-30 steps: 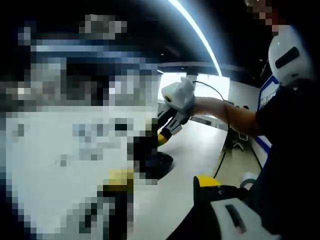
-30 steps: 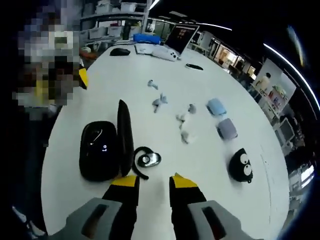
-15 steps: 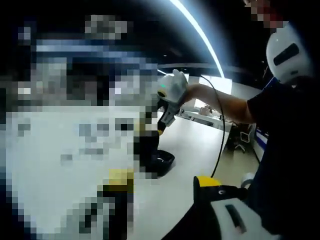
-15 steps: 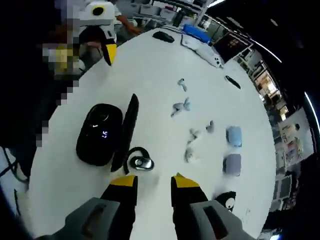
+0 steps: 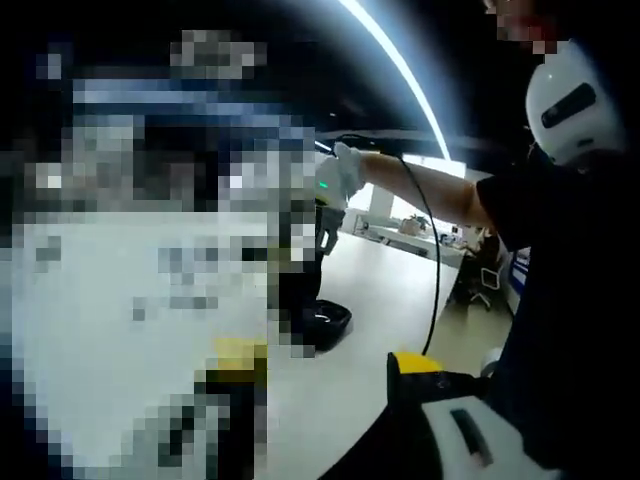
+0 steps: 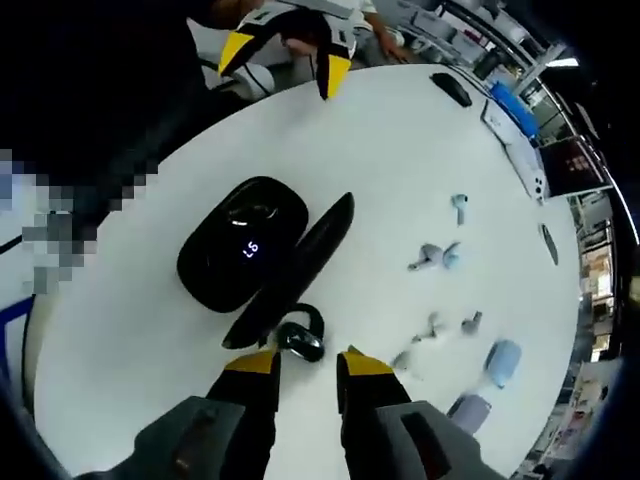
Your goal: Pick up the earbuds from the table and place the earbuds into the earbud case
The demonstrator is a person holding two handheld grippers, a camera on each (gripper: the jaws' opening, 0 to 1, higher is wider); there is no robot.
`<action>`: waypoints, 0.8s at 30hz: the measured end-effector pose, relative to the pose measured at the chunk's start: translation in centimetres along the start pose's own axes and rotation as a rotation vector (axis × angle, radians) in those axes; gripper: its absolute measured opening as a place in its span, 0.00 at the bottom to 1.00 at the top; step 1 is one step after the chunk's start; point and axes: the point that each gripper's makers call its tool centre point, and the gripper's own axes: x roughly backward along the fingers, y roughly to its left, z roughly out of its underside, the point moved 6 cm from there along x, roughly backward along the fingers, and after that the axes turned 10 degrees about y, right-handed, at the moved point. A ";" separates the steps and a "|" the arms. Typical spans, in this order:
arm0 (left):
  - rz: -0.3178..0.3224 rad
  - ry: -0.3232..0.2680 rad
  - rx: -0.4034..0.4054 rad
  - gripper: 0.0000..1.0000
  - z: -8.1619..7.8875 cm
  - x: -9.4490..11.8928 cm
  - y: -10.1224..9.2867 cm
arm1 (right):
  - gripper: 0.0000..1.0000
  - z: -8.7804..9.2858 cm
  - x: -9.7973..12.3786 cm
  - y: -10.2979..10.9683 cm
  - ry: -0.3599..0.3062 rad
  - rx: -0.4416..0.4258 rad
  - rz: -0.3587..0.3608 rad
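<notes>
White table [image 6: 420, 150] — black earbud case [image 6: 243, 256], lid open, display reads "L9".

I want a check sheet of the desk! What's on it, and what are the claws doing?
Surface: white table.
Job's things: open black earbud case, lid flipped out; black ear-hook earbud lying beside it.
Clutter: loose pale earbuds, blue case, laptop.
Claws: right claw open, just short of the earbud; left claw open, held off at the far edge.
Cables: black cable hanging from the right claw's arm.
Surroundings: office shelving.
</notes>
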 end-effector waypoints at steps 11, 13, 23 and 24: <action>0.008 -0.002 0.003 0.51 0.0 -0.2 0.2 | 0.08 0.9 -0.4 -0.2 -0.015 -0.101 -0.010; 0.010 -0.001 0.003 0.51 0.0 -0.3 0.2 | 0.05 1.3 -0.3 -0.1 -0.015 -0.134 -0.007; 0.023 0.008 -0.004 0.50 -0.1 -0.9 -0.1 | 0.15 1.3 0.6 0.7 -0.047 -0.053 0.056; 0.022 0.008 -0.004 0.50 -0.1 -0.8 -0.1 | 0.15 1.0 0.7 0.6 -0.052 -0.048 0.050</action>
